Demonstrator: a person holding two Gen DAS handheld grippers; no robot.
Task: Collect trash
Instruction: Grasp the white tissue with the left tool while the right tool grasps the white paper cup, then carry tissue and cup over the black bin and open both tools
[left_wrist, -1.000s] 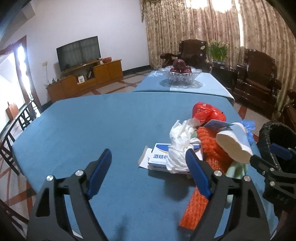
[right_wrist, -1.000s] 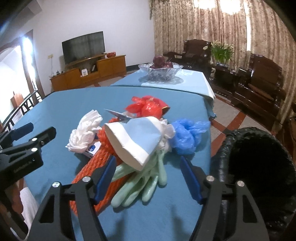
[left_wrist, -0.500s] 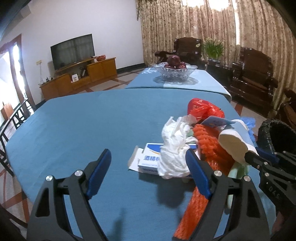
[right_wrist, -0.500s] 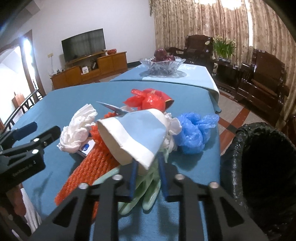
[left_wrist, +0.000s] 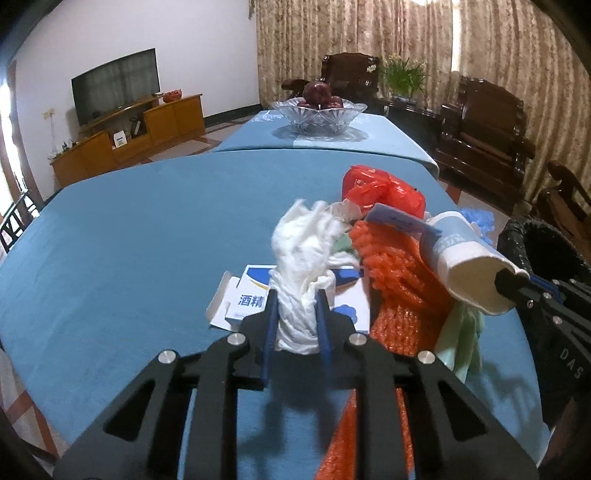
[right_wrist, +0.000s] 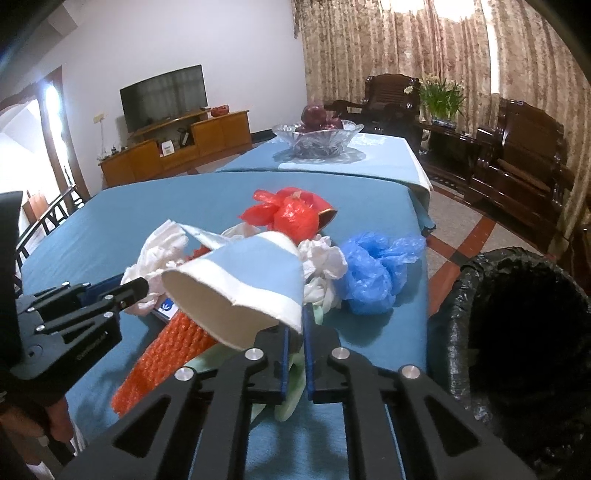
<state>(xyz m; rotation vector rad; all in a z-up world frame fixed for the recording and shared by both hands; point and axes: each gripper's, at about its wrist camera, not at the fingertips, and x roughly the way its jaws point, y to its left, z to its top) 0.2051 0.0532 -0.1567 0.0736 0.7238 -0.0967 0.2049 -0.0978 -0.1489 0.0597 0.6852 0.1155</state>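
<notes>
Matt blue cloth table (left_wrist: 129, 236), crumpled white tissue (left_wrist: 301, 251), paper cup (right_wrist: 243, 291), glossy red plastic bag (right_wrist: 291, 216)

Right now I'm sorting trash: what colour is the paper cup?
Light blue with white bands, the paper cup shows best in the right wrist view.

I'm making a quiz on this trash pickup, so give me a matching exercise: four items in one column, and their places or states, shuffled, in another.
Items:
1. paper cup
2. white tissue
3. blue bag
4. fruit bowl

Places or states:
A. on the far table
B. pinched at the rim by the right gripper
C. lying loose near the bin
D. squeezed in the left gripper

Pairs: 1-B, 2-D, 3-C, 4-A
</notes>
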